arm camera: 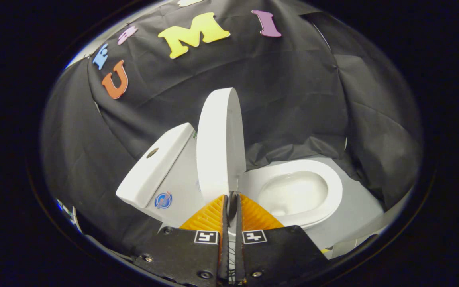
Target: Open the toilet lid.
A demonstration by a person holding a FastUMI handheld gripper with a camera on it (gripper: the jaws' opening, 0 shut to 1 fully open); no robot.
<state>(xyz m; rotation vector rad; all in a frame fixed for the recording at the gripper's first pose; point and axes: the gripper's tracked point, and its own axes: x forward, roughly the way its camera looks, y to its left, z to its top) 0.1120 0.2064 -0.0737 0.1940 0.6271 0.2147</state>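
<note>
Standing almost straight up, the toilet lid (219, 143) is raised off the bowl and seen nearly edge-on, its lower edge running down to the fingertips of the gripper (232, 204). Those two orange ribbed fingers (207, 217) are drawn together with barely a sliver between them, and the lid's rim looks pinched in that narrow gap, both pads seeming to press on it, though the contact point is tight and partly hidden by the fingers themselves. That pinch on the thin rim makes sense: it gives a firm hold on a smooth, curved edge while the lid swings on its hinge. Just beyond the fingers and to one side lies the open seat (335, 187), a white ring around the bowl (293, 193), fully uncovered now. On the other side sits the tank (153, 167), its top tilted in this fisheye view, with a round flush button (152, 152) in its top and a small round sticker (163, 200) lower on the body. The lid stands between tank and bowl, not yet leaning back against the tank as far as can be judged from this angle. By my reading the job is nearly there: the lid wants a last little push toward the tank so it rests there, and letting go too early could let it drop back onto the seat.
</note>
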